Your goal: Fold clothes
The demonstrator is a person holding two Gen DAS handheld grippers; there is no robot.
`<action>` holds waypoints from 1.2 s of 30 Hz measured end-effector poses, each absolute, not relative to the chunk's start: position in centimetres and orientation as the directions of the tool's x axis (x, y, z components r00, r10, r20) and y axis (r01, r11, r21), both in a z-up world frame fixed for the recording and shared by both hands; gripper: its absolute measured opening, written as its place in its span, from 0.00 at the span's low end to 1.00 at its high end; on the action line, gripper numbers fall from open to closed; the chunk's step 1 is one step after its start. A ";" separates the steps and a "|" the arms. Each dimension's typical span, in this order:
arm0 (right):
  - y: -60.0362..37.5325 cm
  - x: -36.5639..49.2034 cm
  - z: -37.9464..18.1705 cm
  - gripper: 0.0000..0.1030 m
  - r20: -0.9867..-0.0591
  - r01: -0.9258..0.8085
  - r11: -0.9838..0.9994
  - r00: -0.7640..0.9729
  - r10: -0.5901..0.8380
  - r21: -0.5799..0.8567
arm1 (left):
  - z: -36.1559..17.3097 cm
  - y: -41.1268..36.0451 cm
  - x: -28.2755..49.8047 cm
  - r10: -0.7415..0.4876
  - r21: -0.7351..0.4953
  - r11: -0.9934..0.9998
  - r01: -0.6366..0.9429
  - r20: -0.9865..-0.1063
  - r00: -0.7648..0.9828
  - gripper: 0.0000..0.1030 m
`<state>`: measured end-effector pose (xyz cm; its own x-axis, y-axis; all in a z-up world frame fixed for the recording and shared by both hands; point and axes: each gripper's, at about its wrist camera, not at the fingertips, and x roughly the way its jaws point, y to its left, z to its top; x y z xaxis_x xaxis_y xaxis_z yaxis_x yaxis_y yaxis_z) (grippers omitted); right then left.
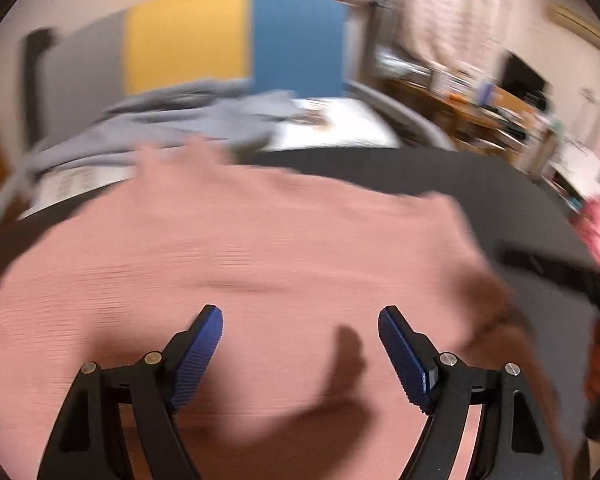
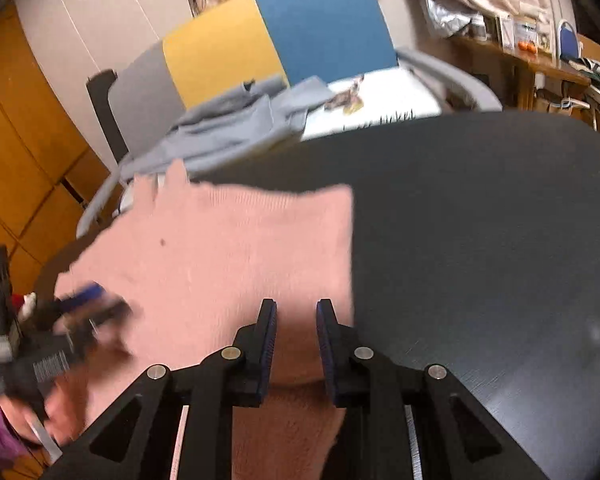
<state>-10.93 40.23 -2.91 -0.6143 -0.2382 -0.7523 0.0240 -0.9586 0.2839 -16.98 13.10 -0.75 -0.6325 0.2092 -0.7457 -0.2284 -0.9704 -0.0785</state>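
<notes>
While the pink sweater (image 2: 236,248) lies spread on the dark table (image 2: 480,220), partly folded by the look of its straight right edge, best to finish the fold with both ends moved together. Left gripper (image 1: 300,320): spread wide, nothing between the fingers, hovering over the middle of the cloth. Right gripper (image 2: 296,312): narrowed to a small gap over the near right edge of the sweater; cannot tell whether any cloth is pinched, since the fabric there sits in shadow. Worth pinching only the top layer at the near edge, lifting low, carrying it toward the far side, then smoothing flat. Much blurred in the left view, so creases and the sweater's left edge hard to read. Sleeves and collar not made out. Grey clothes (image 2: 228,124) heaped beyond the table's far left edge. Near edge of the sweater cut off under the grippers.
</notes>
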 end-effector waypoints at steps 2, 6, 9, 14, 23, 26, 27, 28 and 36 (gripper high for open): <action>39.5 -10.7 -3.8 0.20 -0.775 0.027 -0.968 -0.594 -0.216 0.250 | -1.0 9.8 -17.6 0.122 -0.052 -0.991 -0.127 -0.757 -0.642 0.79; 38.4 -10.2 -5.2 0.03 -0.811 0.020 -0.988 -0.569 -0.138 0.154 | -2.6 4.3 -17.7 0.030 -0.023 -1.000 -0.019 -0.772 -0.635 0.82; 39.2 -9.0 -4.7 0.01 -0.779 -0.036 -0.972 -0.605 -0.165 0.234 | -3.7 1.7 -17.1 0.038 -0.052 -0.999 0.004 -0.772 -0.634 0.96; 40.6 -7.1 -3.7 0.25 -0.718 -0.120 -0.921 -0.666 -0.201 0.369 | -4.0 2.9 -16.7 -0.016 0.031 -0.999 -0.012 -0.771 -0.637 0.98; 43.2 -4.5 -6.2 0.25 -0.714 -0.200 -0.811 -0.616 -0.332 0.550 | -4.0 2.1 -16.5 0.013 -0.006 -1.000 -0.012 -0.771 -0.636 0.99; 41.5 -4.9 -6.1 0.06 -0.757 -0.174 -0.872 -0.591 -0.279 0.457 | -4.1 2.2 -16.7 0.014 -0.009 -1.000 -0.012 -0.771 -0.636 0.99; 40.9 -4.9 -5.5 0.05 -0.774 -0.170 -0.901 -0.589 -0.232 0.399 | -4.2 2.1 -16.8 0.015 -0.010 -1.000 -0.011 -0.771 -0.637 0.99; 40.4 -4.9 -5.0 0.05 -0.788 -0.165 -0.926 -0.587 -0.183 0.339 | -4.2 2.1 -16.8 0.015 -0.010 -1.000 -0.011 -0.771 -0.636 0.99; 42.3 -3.2 -4.3 0.05 -0.787 -0.280 -0.927 -0.617 -0.026 0.249 | -4.1 2.2 -16.8 0.016 -0.010 -1.000 -0.012 -0.771 -0.636 1.00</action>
<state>-3.23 42.26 -4.28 -0.6168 -0.0257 -0.7867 -0.2795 -0.9272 0.2494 -16.77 2.16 -4.13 -0.6361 0.0158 -0.7715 -0.0123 -0.9999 -0.0104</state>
